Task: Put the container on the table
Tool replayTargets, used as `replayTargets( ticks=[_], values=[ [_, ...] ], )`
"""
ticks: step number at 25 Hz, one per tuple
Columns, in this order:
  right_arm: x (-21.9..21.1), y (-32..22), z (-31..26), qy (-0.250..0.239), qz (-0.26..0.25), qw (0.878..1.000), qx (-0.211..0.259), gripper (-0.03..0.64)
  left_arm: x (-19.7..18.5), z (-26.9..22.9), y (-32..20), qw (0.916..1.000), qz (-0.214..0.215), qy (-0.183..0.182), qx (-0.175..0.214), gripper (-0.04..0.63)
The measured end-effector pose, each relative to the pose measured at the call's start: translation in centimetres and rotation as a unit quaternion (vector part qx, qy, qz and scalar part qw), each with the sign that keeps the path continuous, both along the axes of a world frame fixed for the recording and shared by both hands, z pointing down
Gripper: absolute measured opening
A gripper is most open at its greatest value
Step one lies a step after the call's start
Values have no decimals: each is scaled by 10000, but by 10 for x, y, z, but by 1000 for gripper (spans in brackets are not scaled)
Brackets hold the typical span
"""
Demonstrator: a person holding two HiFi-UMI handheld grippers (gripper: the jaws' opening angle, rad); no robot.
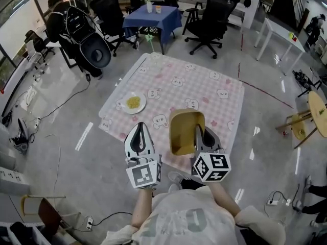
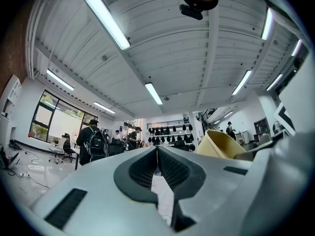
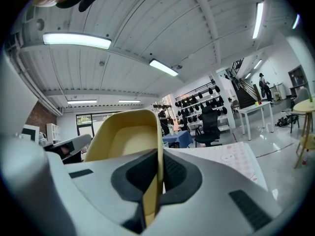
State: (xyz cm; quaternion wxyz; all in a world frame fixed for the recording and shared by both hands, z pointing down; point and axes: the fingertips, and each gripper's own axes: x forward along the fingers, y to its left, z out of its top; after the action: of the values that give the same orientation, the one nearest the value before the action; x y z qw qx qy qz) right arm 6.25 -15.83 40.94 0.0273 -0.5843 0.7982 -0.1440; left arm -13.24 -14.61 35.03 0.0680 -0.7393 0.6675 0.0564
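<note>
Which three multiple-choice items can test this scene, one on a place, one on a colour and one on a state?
1. Where does the plate lie? A) on the pink checked cloth B) on the floor C) on a chair
2. What colour is the container? A) blue B) yellow C) black
3. What do the right tongs hold? A) nothing B) a cup C) the container's wall
Answers: 1 A, it sits on the cloth's left part. 2 B, every view shows it yellow. 3 C, the right gripper view shows the jaws shut on that wall.
</note>
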Motion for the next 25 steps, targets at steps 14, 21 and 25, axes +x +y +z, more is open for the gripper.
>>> replayTargets(
  ticks=[14, 21, 25],
  values=[
    [20, -144, 54, 346, 5, 9817, -1873, 32, 14, 5, -32, 9998, 59, -51, -170, 29],
    [14, -176, 151, 248, -237, 9388, -3428, 32, 17, 22, -40, 9991, 79, 52, -403, 29],
    [14, -181, 190, 428, -201, 9200, -3890, 32, 7, 32, -48, 9981, -9, 113, -605, 29]
  ],
)
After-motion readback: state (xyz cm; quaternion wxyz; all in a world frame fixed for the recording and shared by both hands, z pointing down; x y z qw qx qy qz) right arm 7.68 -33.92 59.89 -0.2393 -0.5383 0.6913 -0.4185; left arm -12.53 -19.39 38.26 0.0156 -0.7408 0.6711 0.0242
